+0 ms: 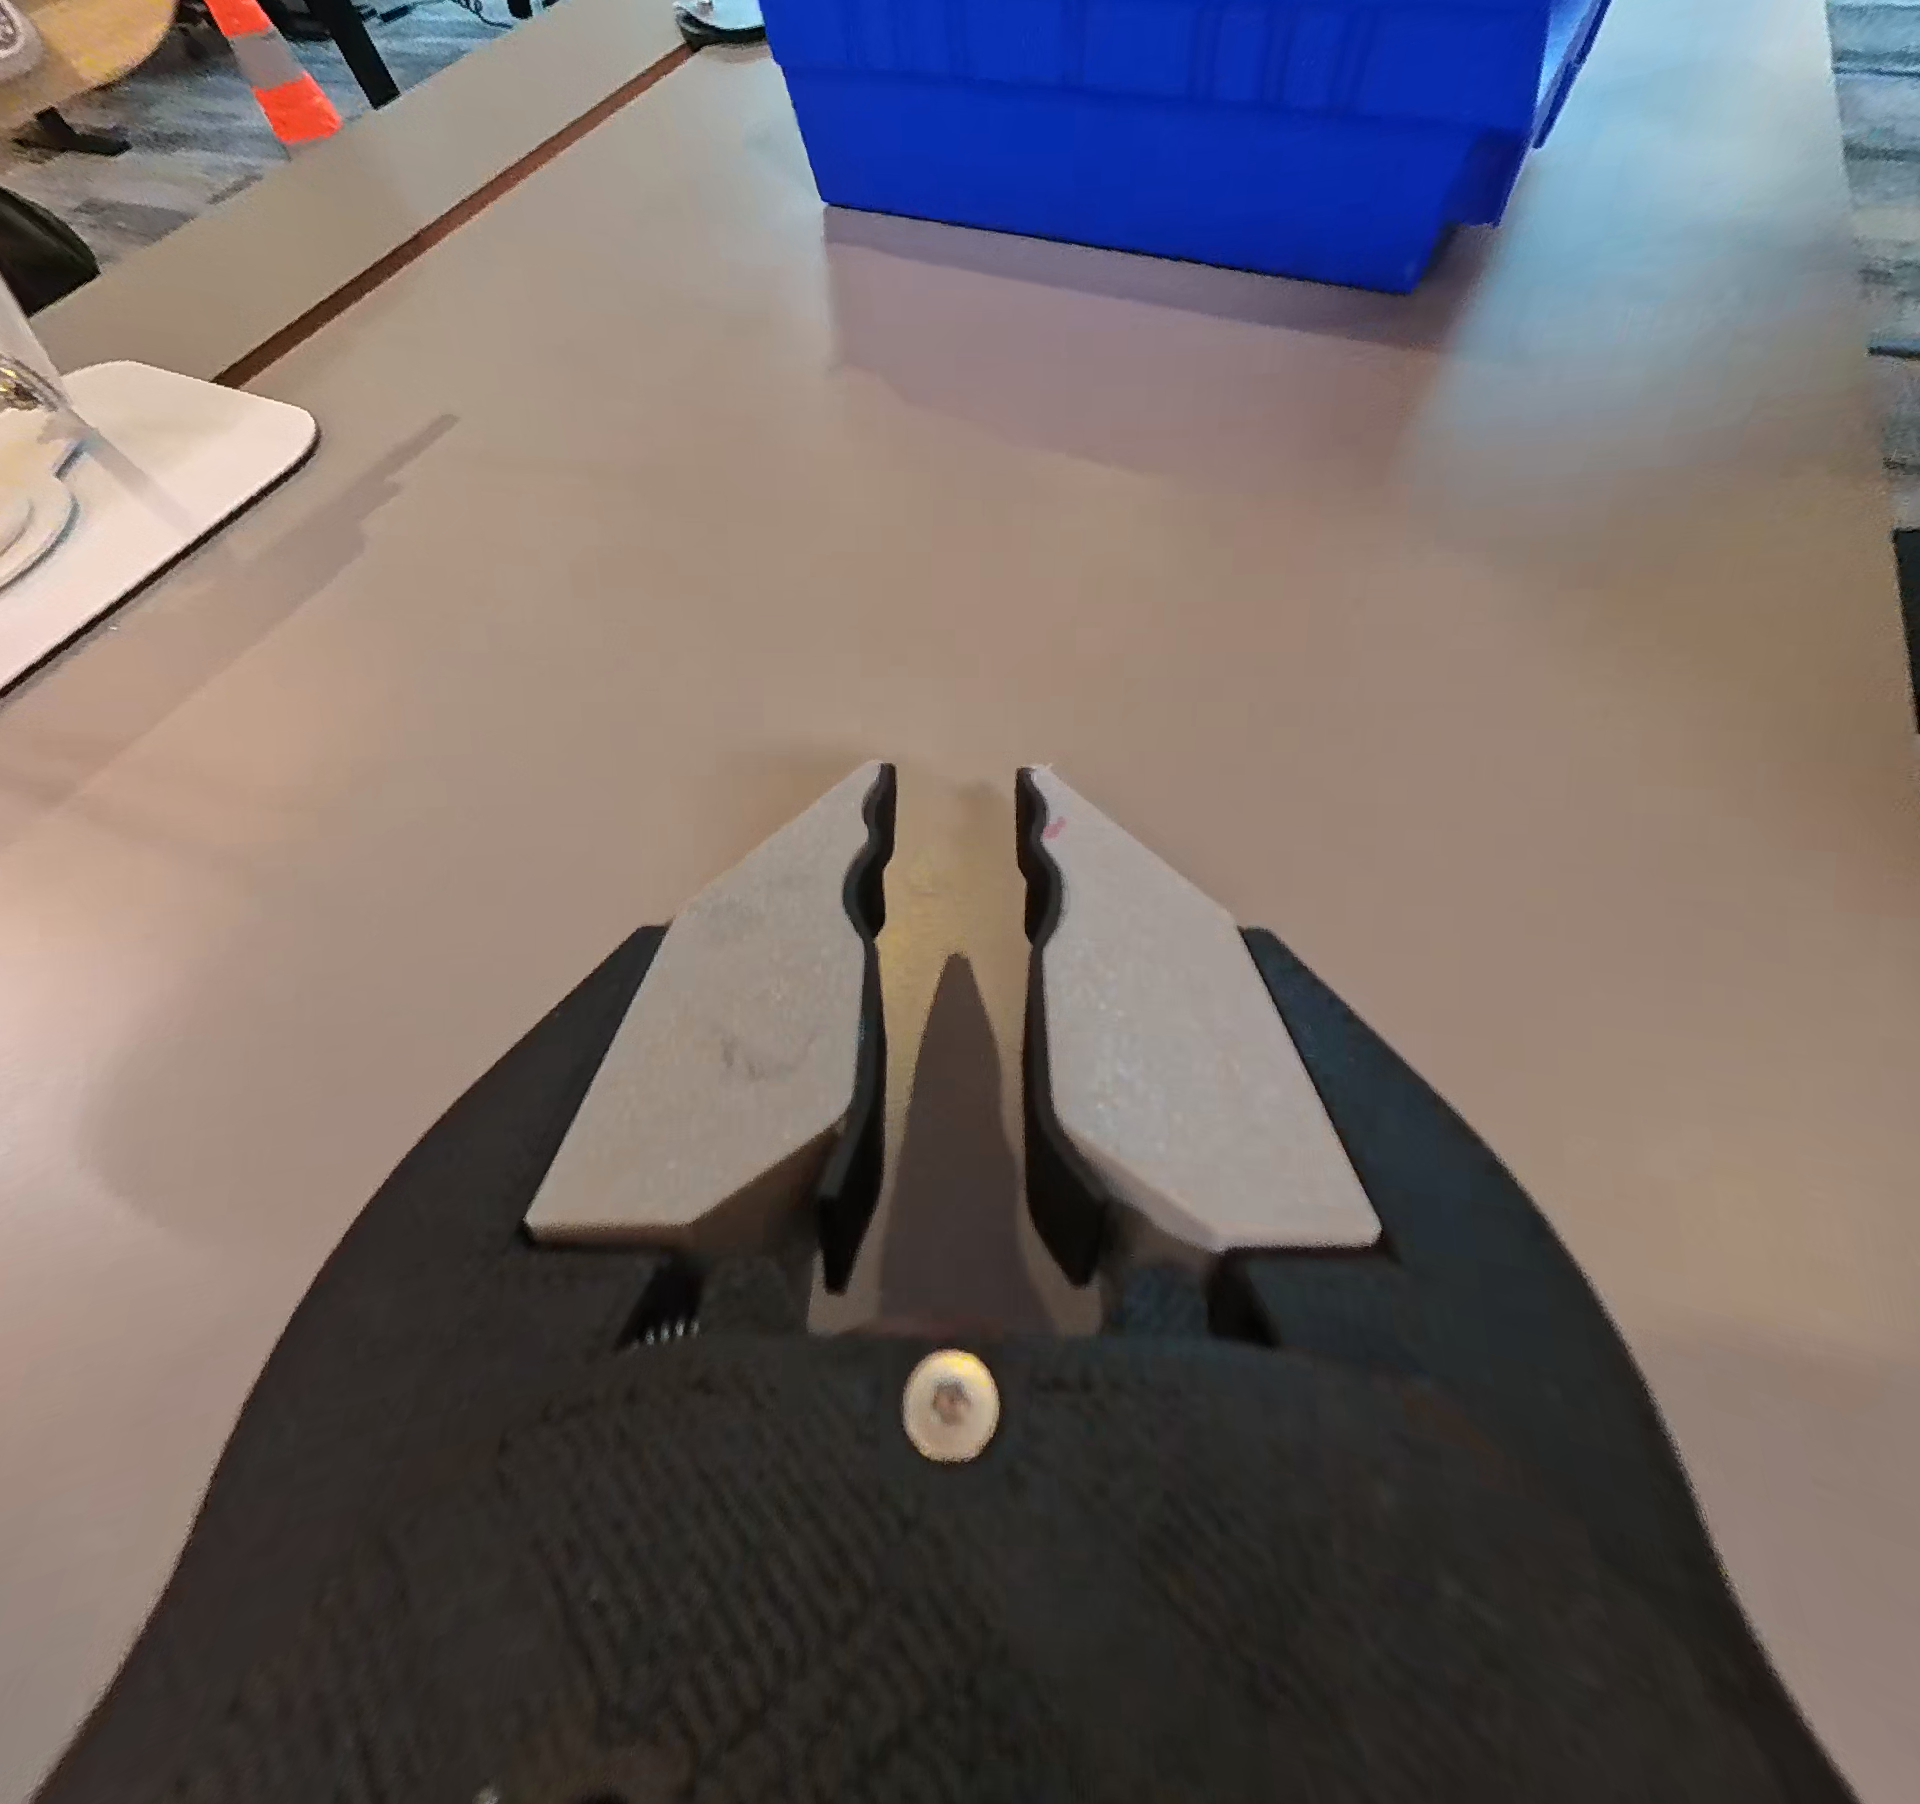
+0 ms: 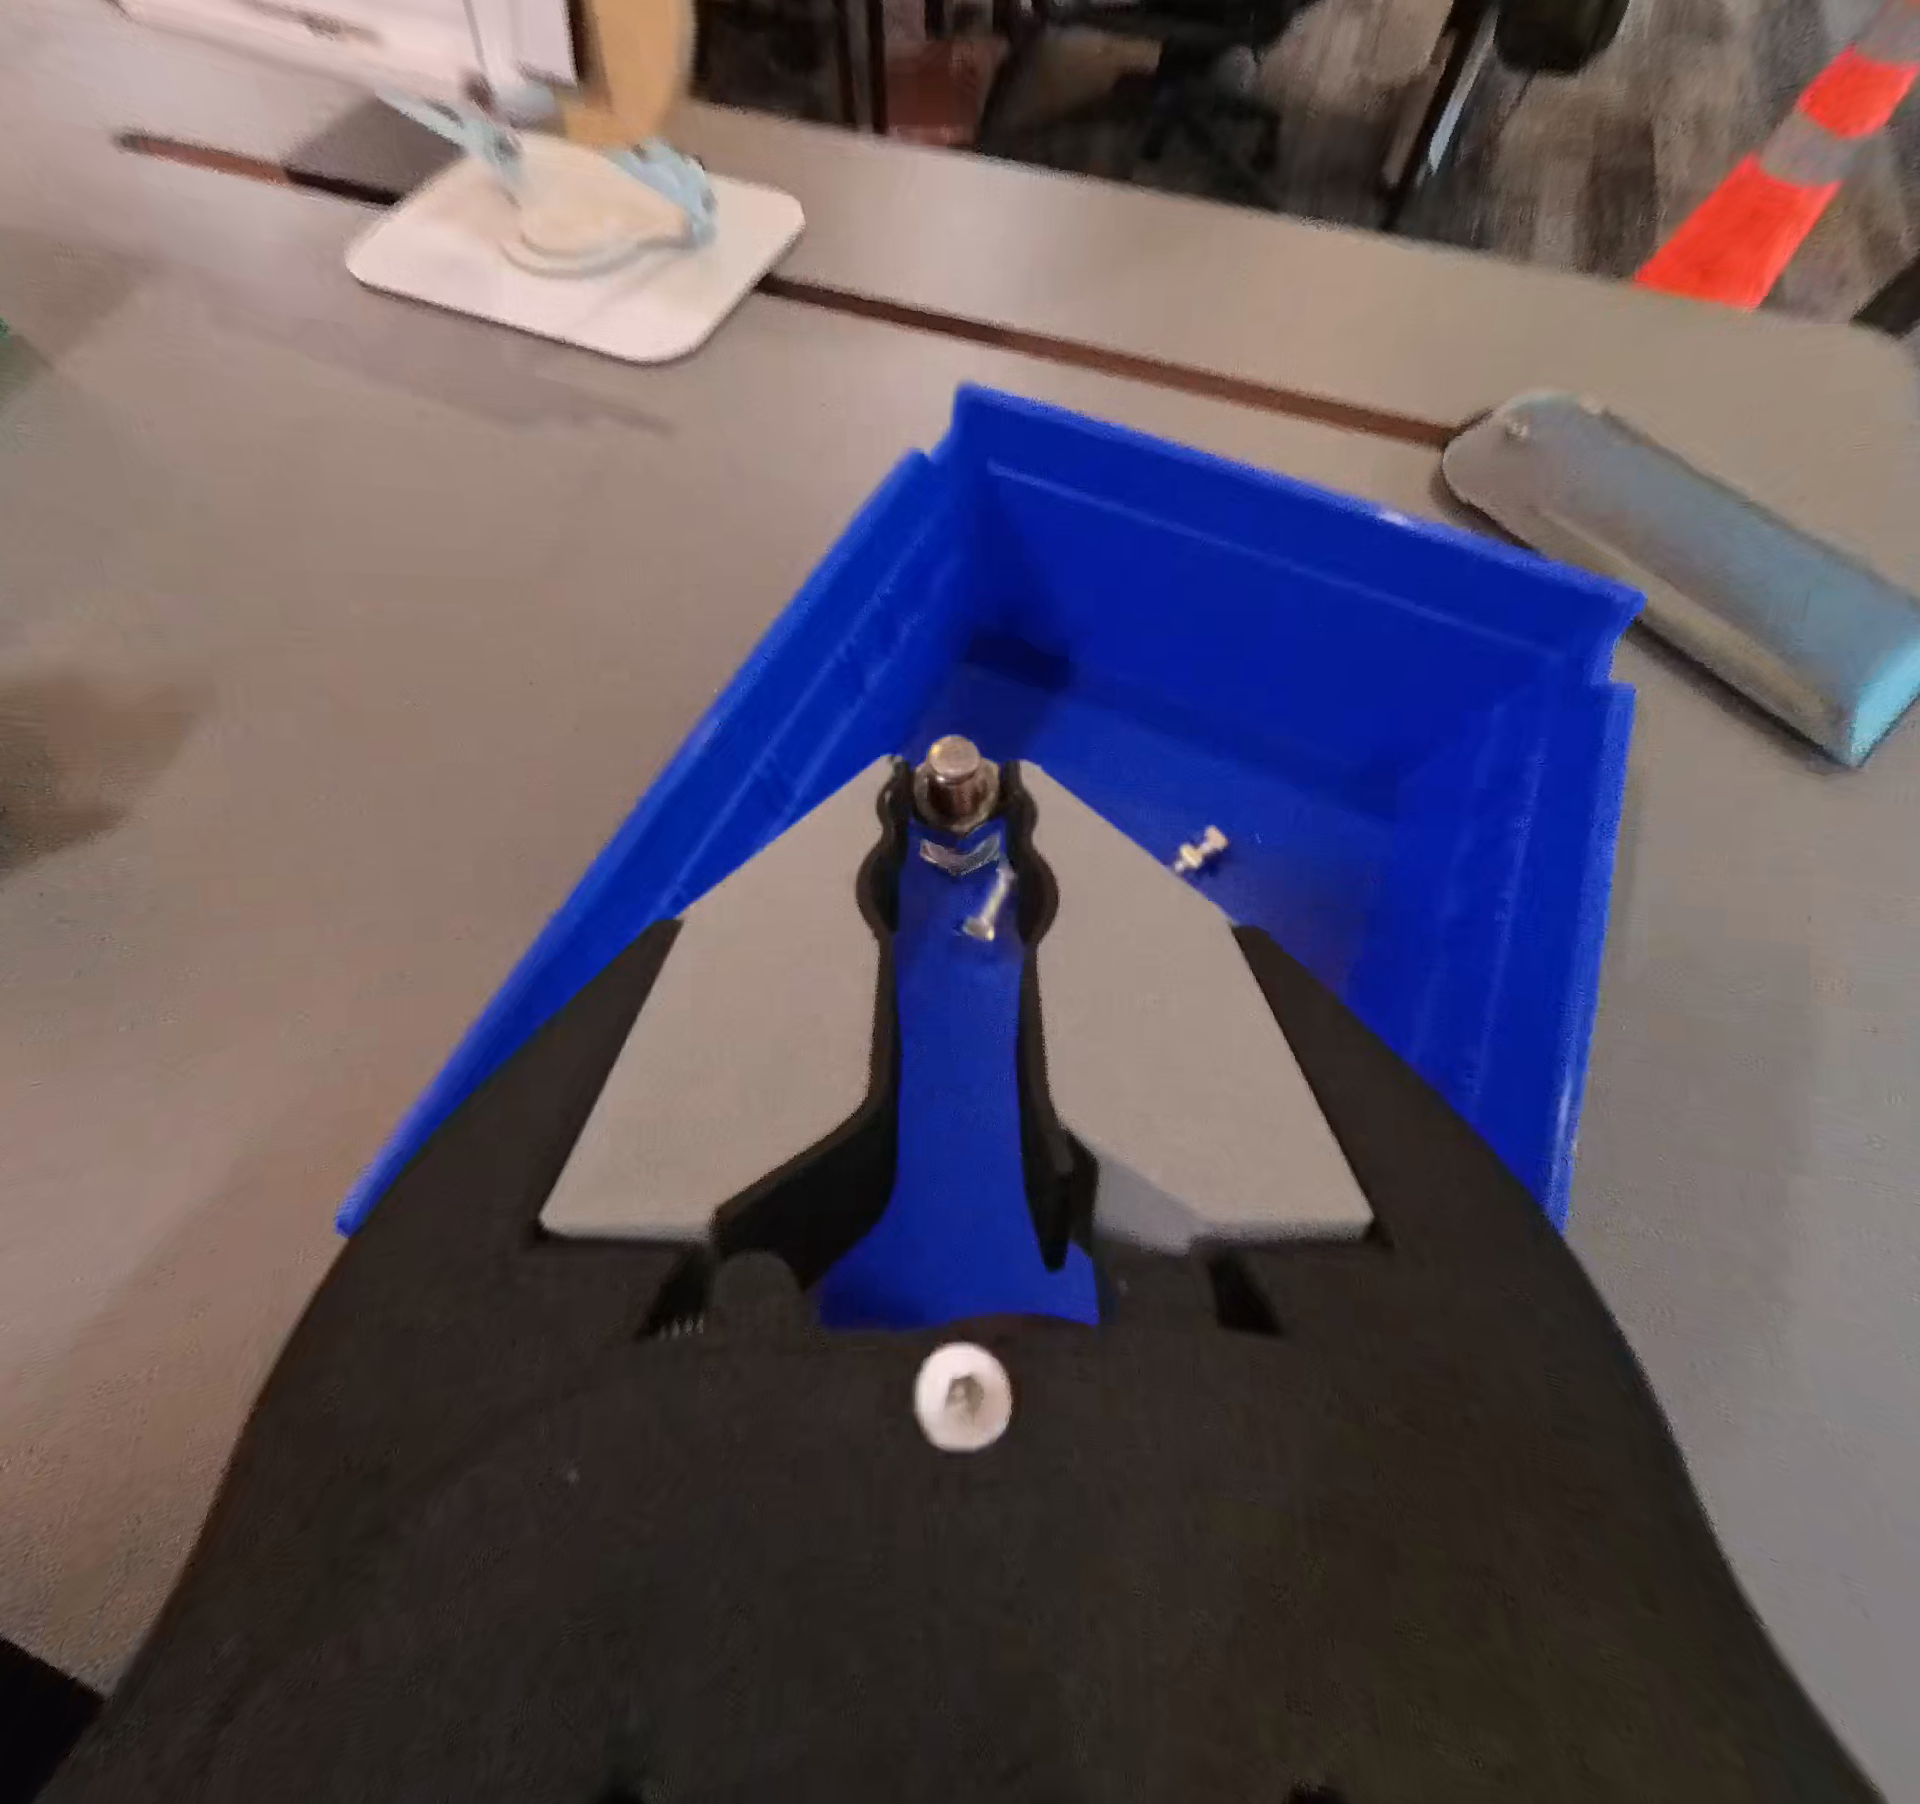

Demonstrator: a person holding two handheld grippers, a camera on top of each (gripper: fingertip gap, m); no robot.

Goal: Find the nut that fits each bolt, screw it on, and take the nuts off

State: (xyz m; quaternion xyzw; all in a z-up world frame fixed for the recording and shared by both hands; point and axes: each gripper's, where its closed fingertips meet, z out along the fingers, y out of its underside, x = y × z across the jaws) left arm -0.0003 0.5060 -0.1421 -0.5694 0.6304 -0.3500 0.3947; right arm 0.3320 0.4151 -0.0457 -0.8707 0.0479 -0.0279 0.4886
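In the right wrist view my right gripper (image 2: 954, 790) is shut on a silver bolt (image 2: 951, 775) and holds it above the open blue bin (image 2: 1299, 549). The bolt's round end points up between the fingertips. A hex part (image 2: 958, 855) shows just below them; I cannot tell if it is a nut or the head. Two small bolts (image 2: 1200, 850) (image 2: 987, 915) lie on the bin floor. In the left wrist view my left gripper (image 1: 954, 780) hovers low over the table (image 1: 623, 611), its jaws a narrow gap apart and empty. The bin (image 1: 1143, 92) stands ahead of it.
A white pad (image 2: 582, 268) with a pale blue object lies on the table to the left of the bin, also at the left edge of the left wrist view (image 1: 156, 466). A grey-blue case (image 2: 1683, 559) lies right of the bin. An orange cone (image 1: 260, 40) stands on the floor beyond the table. Tip to tip, the grippers are about 35 cm apart. The grey-blue case (image 2: 1683, 559) lies around 40 cm away from my right fingertips.
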